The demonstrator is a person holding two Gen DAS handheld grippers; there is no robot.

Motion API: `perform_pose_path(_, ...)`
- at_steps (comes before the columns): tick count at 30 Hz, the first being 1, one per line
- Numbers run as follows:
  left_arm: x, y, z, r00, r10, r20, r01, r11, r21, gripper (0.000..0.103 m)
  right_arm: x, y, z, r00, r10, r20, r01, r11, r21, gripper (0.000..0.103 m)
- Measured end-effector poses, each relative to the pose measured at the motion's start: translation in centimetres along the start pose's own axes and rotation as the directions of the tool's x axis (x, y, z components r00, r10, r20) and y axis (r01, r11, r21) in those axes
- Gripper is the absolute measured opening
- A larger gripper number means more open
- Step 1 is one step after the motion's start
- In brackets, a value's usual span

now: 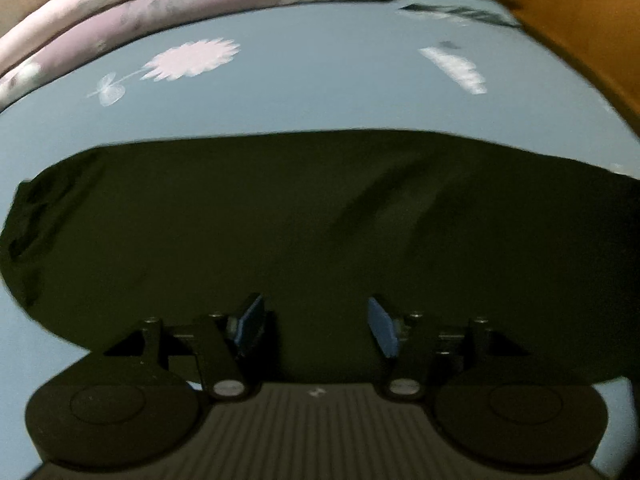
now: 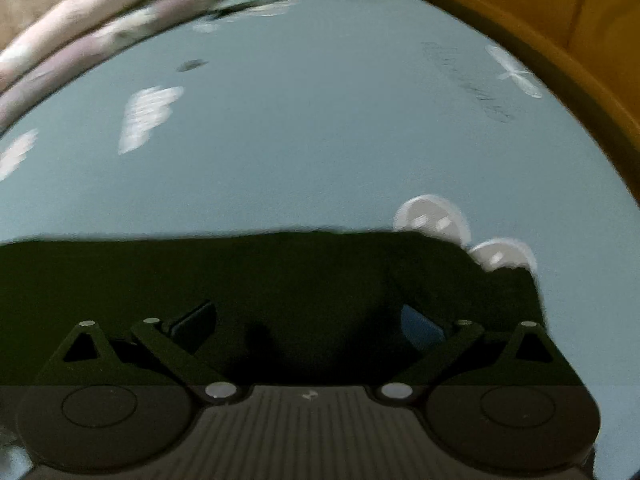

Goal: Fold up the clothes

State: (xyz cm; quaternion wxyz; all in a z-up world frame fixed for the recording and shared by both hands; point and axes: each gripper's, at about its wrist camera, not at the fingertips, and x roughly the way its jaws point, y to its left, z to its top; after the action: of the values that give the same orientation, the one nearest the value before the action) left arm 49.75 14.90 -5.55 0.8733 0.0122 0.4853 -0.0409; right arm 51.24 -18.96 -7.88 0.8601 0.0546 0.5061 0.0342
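Dark garment (image 1: 320, 220) lies flat on the blue bed (image 1: 320, 80); both tools, left (image 1: 316, 326) and right (image 2: 308, 322), hover agape, empty (next grips should pinch matching edges evenly).

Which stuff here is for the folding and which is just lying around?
For the folding:
- dark garment, spread flat on the bed
- left gripper, open above it
- right gripper, open above it

Just lying around:
- blue flowered bedsheet
- pink floral bedding, bunched at the far edge
- wooden bed frame

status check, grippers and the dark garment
Left gripper open, right gripper open, both empty. Dark garment flat on blue sheet. Nothing in the way.
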Motion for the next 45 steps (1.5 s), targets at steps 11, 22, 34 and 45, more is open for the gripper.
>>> perform_pose_path(11,2.1,-4.7,-3.1,0.997,-0.063,0.042,0.058,0.993,0.101,0.069,0.1,9.6,-12.1,1.000,0.007,-0.008,-0.008,0.973,-0.231,0.103)
perform_pose_path(22,-0.3,-3.0,-5.7,0.998,-0.060,0.003,0.060,0.998,0.006,0.081,-0.7,9.5,-10.7,0.995,0.047,-0.092,-0.067,0.969,-0.238,0.103)
perform_pose_path(34,-3.0,-8.8,-3.5,0.985,-0.161,0.054,0.159,0.986,0.048,0.080,-10.4,6.2,-16.5,0.992,0.109,-0.057,-0.121,0.947,-0.299,0.103)
perform_pose_path(45,-2.6,-20.9,-3.1,0.914,-0.403,-0.040,0.405,0.906,0.122,0.079,-9.0,-4.6,-18.4,0.995,0.025,-0.095,-0.026,1.000,-0.006,0.103)
